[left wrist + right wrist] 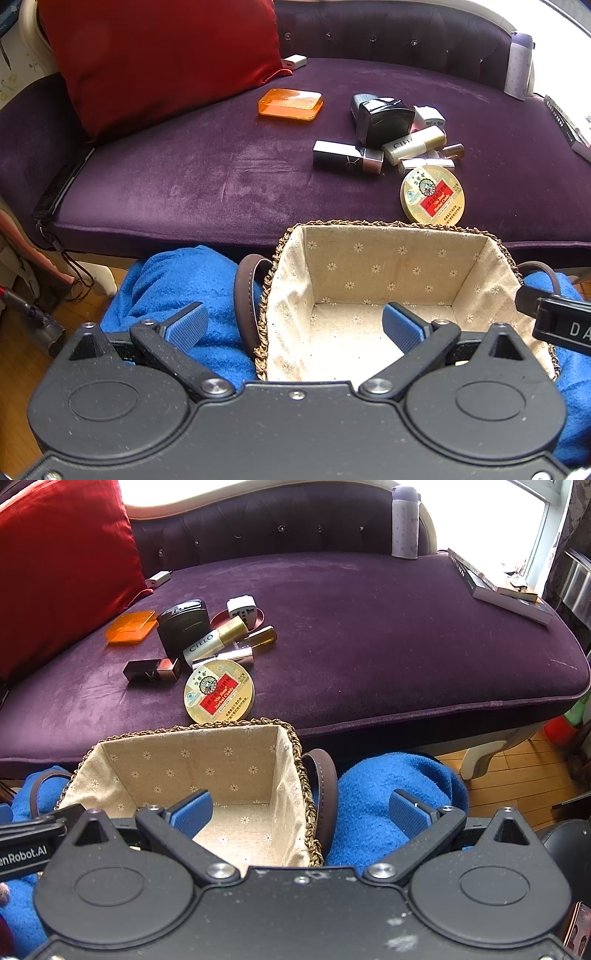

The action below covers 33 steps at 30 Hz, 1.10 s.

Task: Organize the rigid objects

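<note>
Now both tongs gaping, empty: left tongs point(293, 326), right tongs point(303, 812). Basket point(369, 224) bare, lower centre. Start with tin point(219, 691) nearest rim; grip across edges, lift clear, drop inside.

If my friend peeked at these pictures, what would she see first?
Probably the big red cushion leaning at the left end of the purple sofa. Next, the jumble of small things in the middle of the seat, with a round gold candy tin at its near edge and an orange box a little apart. Right in front sits an empty flowery basket, with the open left gripper and right gripper over it.
</note>
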Tool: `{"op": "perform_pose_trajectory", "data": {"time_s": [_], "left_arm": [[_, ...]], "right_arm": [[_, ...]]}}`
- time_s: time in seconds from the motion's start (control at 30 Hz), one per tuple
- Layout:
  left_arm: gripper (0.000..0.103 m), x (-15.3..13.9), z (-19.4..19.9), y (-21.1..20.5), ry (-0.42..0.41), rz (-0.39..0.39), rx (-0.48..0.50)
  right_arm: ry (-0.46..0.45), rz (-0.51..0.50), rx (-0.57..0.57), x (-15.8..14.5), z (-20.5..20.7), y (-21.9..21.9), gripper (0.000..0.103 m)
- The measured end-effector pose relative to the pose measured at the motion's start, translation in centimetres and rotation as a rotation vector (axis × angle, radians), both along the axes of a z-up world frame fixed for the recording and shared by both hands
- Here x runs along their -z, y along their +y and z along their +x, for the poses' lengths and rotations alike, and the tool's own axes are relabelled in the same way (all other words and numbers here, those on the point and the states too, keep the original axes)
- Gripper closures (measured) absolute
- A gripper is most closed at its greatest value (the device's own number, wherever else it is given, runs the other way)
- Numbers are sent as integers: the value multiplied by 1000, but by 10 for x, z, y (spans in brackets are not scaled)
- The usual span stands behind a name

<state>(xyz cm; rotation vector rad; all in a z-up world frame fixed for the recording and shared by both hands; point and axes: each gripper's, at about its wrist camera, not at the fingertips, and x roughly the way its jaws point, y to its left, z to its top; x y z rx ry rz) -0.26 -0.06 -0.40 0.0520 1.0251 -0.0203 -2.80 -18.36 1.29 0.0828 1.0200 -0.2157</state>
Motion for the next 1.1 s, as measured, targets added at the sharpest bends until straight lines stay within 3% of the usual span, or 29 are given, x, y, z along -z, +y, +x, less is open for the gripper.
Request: {"op": "perform_pose_trajectory", "data": {"time_s": [0.73, 1.1], "left_arm": [[6, 8, -2, -2, 7, -2, 0], [6, 2, -3, 0, 7, -11, 7]], "right_arm": [[-10, 25, 2, -3, -2, -2, 1], [-48, 22, -50, -12, -3, 4, 2]]}}
